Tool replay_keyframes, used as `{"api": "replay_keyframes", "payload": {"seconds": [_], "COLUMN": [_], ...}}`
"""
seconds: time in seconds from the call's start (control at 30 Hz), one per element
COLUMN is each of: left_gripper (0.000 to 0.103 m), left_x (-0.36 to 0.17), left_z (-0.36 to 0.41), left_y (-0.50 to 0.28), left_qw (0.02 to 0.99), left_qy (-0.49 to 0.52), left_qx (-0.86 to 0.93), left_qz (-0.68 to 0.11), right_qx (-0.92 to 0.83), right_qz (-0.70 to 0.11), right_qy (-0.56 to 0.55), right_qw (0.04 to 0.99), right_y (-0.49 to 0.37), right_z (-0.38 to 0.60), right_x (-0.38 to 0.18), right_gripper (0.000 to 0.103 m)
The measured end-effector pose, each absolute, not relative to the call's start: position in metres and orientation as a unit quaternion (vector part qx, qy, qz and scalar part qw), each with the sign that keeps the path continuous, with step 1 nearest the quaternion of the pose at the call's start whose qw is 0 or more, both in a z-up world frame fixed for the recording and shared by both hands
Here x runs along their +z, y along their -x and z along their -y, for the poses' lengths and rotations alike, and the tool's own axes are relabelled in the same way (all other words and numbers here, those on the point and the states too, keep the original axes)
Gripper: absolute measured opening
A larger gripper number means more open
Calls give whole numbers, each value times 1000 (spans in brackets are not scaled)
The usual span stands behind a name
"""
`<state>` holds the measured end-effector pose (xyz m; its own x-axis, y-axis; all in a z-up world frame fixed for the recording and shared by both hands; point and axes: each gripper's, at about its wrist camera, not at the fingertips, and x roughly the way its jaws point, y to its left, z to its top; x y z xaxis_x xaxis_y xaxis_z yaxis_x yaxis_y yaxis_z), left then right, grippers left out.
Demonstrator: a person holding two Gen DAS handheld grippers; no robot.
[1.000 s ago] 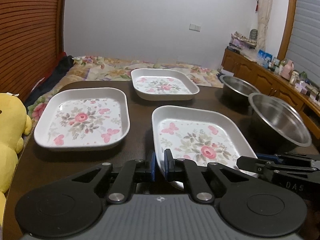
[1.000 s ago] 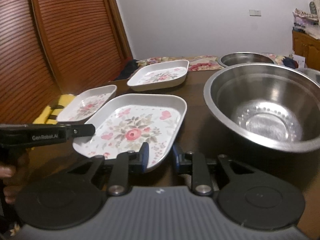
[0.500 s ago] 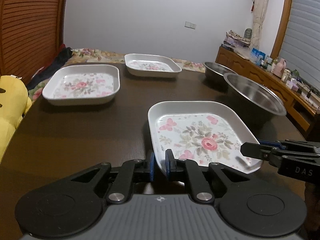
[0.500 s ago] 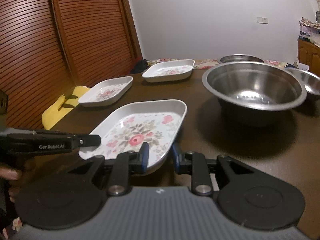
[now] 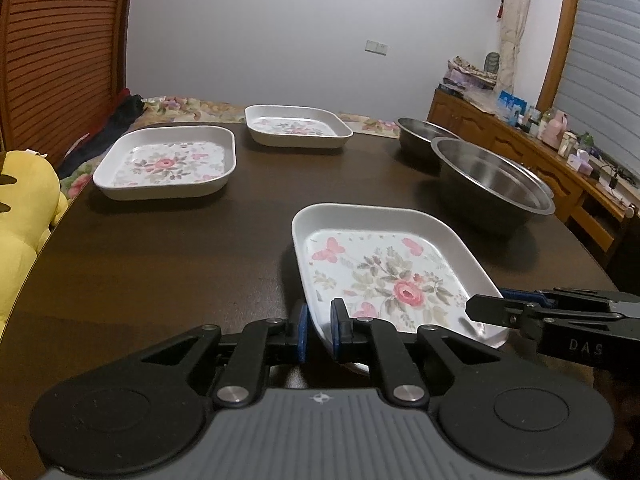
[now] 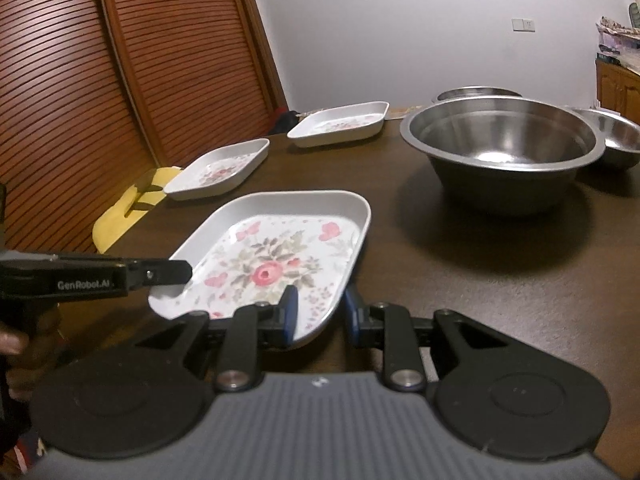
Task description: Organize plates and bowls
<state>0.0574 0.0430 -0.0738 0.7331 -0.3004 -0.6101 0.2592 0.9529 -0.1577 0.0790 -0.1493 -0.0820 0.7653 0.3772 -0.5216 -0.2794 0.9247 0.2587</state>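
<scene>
Both hand-held grippers on the near floral plate

Left wrist view: left hand-held gripper (image 5: 319, 328) clamped on the near-left rim of the near floral plate (image 5: 384, 276), blue pads either side of the rim. The plate sits low over the dark table (image 5: 180, 248); contact with the table cannot be told. Right hand-held gripper (image 5: 486, 312) comes in from the right at the plate's near-right corner. Two more floral plates rest further back, left plate (image 5: 168, 162) and far plate (image 5: 296, 126), apart from each other. Large steel bowl (image 5: 492, 180) right, smaller steel bowl (image 5: 424, 136) just behind it.

Right wrist view: right hand-held gripper (image 6: 320, 314) straddles the plate's (image 6: 276, 256) near-right rim, fingers apart, outer pad off the rim. Left hand-held gripper (image 6: 168, 274) on the near-left corner. Large steel bowl (image 6: 504, 148) right, third steel bowl (image 6: 620, 138) beyond.
</scene>
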Motion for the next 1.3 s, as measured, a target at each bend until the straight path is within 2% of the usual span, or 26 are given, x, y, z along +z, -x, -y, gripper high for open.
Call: {"api": "replay_keyframes", "payload": {"seconds": [0.53,0.83,1.17,1.23,1.3], "left_gripper": [13,32,37,44,45], "left_x": [-77,-69,-54,-50,-45], "left_z": [-45,-52,-65,-69,-73], "left_y": [-60,-60,-68,-70,-74], "left_qw": [930,935,944,946,948], "left_qy": [38,39,39,38,32], "left_qx": [-144,-132,-121,-116,-113], "left_qz": [-337,-326,-306,-302,-296], "right_qx": [175,161,157,165,176], "right_qz": [-289,-278,-254,-250,-243], "right_qy": [-85,-89,-72,-66,-60], "right_qw": [937,943,952,952,952], "right_y": [-74,-75,-84,-89,-94], "right_z": [148,157,166,163,159], "right_x": [-83,-77,-52,-44,-32], "right_gripper": [28,31,36,39,41]}}
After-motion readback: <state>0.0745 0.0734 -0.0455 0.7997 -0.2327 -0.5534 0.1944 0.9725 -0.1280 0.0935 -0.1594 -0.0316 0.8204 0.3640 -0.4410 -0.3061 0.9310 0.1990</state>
